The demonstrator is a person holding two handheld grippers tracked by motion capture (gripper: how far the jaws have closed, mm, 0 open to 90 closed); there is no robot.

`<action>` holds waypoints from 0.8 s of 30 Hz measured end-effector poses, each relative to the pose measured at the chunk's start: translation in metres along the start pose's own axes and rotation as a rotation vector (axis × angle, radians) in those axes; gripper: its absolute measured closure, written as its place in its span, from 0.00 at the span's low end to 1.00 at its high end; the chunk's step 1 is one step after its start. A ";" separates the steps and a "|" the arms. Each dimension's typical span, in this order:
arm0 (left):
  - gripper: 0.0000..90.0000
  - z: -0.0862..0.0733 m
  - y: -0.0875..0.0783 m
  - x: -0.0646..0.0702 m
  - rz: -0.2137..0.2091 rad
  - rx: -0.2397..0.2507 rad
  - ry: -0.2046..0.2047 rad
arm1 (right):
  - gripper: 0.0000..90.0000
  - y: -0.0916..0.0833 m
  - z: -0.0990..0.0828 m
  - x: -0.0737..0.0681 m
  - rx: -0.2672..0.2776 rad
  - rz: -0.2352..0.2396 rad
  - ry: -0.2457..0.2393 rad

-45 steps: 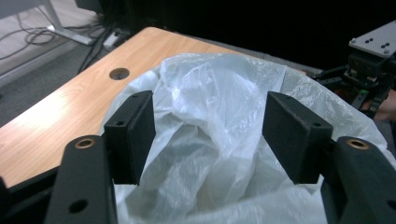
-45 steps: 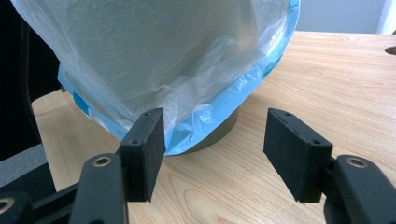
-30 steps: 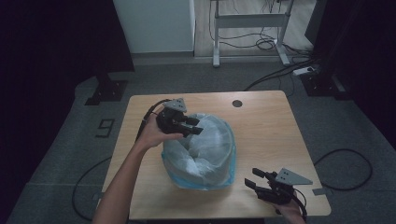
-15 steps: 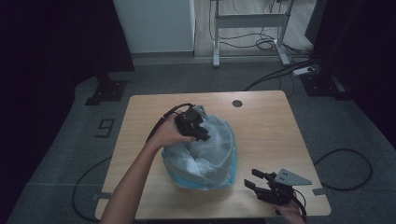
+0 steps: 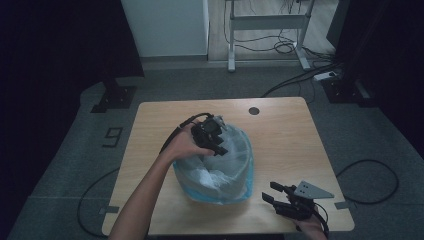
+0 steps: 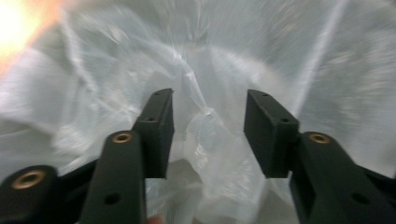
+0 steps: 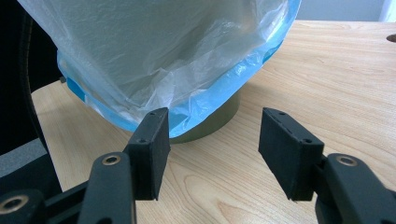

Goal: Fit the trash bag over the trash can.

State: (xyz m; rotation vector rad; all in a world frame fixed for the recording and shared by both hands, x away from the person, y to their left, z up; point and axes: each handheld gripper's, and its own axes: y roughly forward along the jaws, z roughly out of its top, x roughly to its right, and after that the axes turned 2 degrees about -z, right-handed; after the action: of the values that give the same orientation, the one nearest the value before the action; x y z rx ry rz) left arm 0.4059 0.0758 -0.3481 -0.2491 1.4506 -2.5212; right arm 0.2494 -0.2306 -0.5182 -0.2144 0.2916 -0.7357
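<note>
high view: left tool [image 5: 216,143] at bag [image 5: 235,165], jaws just opened, plastic between; right tool [image 5: 278,196] open, empty.

A plastic bag [image 5: 220,167] drapes over a round bin [image 7: 212,123] standing at the table's [image 5: 285,135] centre. The left gripper [image 5: 212,137] sits at the bag's upper left rim; the right gripper [image 5: 280,200] lies lower right, near the table's front edge

l gripper [image 5: 212,137] jaws just opening, r gripper [image 5: 280,200] jaws apart
</note>
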 end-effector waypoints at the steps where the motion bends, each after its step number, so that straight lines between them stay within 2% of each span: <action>1: 0.56 -0.002 -0.006 0.001 -0.004 0.025 0.001 | 0.47 0.000 0.000 0.000 0.000 -0.001 -0.001; 4: 0.54 -0.012 -0.023 0.005 -0.010 0.071 0.003 | 0.47 0.001 0.000 -0.001 -0.004 -0.001 -0.001; 6: 0.54 -0.018 -0.030 0.008 -0.002 0.078 0.006 | 0.47 0.002 0.000 -0.002 -0.005 -0.001 -0.004; 11: 0.54 -0.038 -0.040 0.017 0.011 0.070 0.007 | 0.47 0.004 -0.001 -0.004 -0.013 0.002 -0.009; 14: 0.57 -0.052 -0.048 0.021 -0.001 0.059 0.004 | 0.47 0.004 -0.001 -0.004 -0.015 0.003 -0.009; 15: 0.62 -0.055 -0.050 0.021 -0.016 0.056 0.003 | 0.47 0.005 -0.001 -0.004 -0.015 0.003 -0.008; 17: 0.67 -0.060 -0.052 0.022 -0.037 0.041 -0.002 | 0.47 0.005 -0.001 -0.005 -0.015 0.002 -0.009; 19: 0.72 -0.063 -0.049 0.022 -0.058 0.006 -0.009 | 0.47 0.006 -0.002 -0.005 -0.017 0.002 -0.009; 24: 0.76 -0.060 -0.037 0.021 -0.084 -0.070 -0.016 | 0.47 0.007 -0.002 -0.006 -0.024 0.004 -0.015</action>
State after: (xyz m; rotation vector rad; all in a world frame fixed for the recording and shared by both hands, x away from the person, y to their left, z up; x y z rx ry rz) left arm 0.3665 0.1375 -0.3452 -0.3483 1.5556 -2.5294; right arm 0.2487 -0.2216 -0.5209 -0.2420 0.2871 -0.7266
